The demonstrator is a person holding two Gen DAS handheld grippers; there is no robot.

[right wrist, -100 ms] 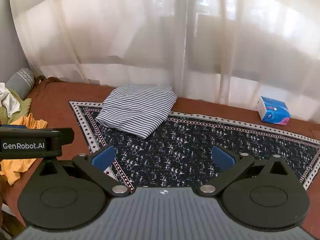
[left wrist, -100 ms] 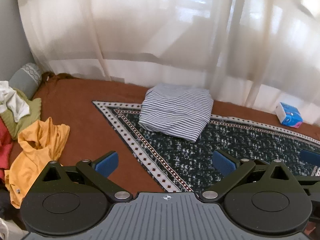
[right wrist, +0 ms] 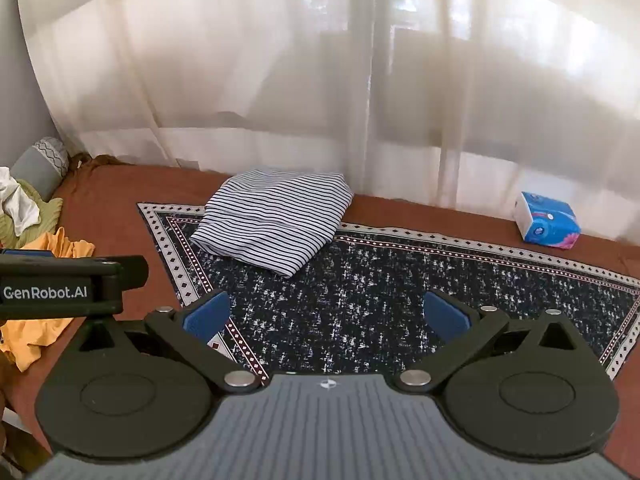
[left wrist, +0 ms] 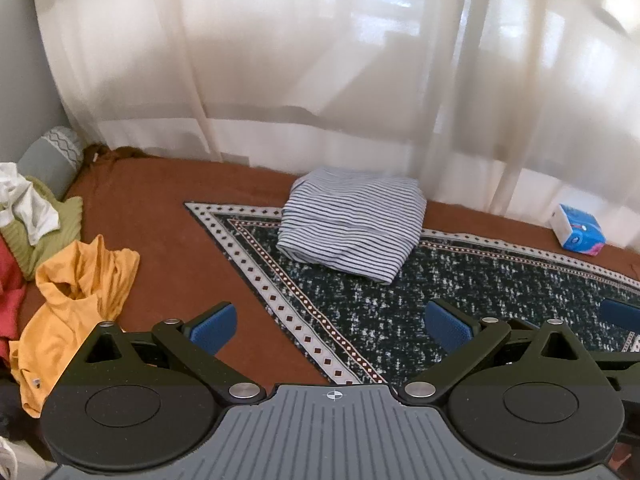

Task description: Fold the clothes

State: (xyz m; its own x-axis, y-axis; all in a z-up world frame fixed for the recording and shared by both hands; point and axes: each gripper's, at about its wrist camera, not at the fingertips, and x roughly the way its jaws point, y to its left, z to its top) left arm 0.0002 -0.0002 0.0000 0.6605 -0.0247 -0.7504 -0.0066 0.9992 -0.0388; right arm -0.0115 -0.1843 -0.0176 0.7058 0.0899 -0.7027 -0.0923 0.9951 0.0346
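Observation:
A folded blue-and-white striped shirt [left wrist: 352, 226] [right wrist: 276, 220] lies at the far corner of the patterned rug [left wrist: 460, 300] [right wrist: 380, 280]. To the left, a crumpled yellow garment [left wrist: 76, 304] [right wrist: 36, 336] lies on the brown cover beside green [left wrist: 44, 232], white [left wrist: 28, 208] and red [left wrist: 10, 292] clothes. My left gripper [left wrist: 330, 328] is open above the rug's near edge, nothing between its blue pads. My right gripper [right wrist: 328, 318] is open over the rug, empty too. The left gripper's body shows at the left edge of the right wrist view.
A blue tissue pack [left wrist: 576, 230] [right wrist: 546, 226] sits at the far right by the sheer curtain [left wrist: 320, 80]. A grey bolster pillow [left wrist: 52, 156] lies in the far left corner. The brown cover [left wrist: 160, 220] surrounds the rug.

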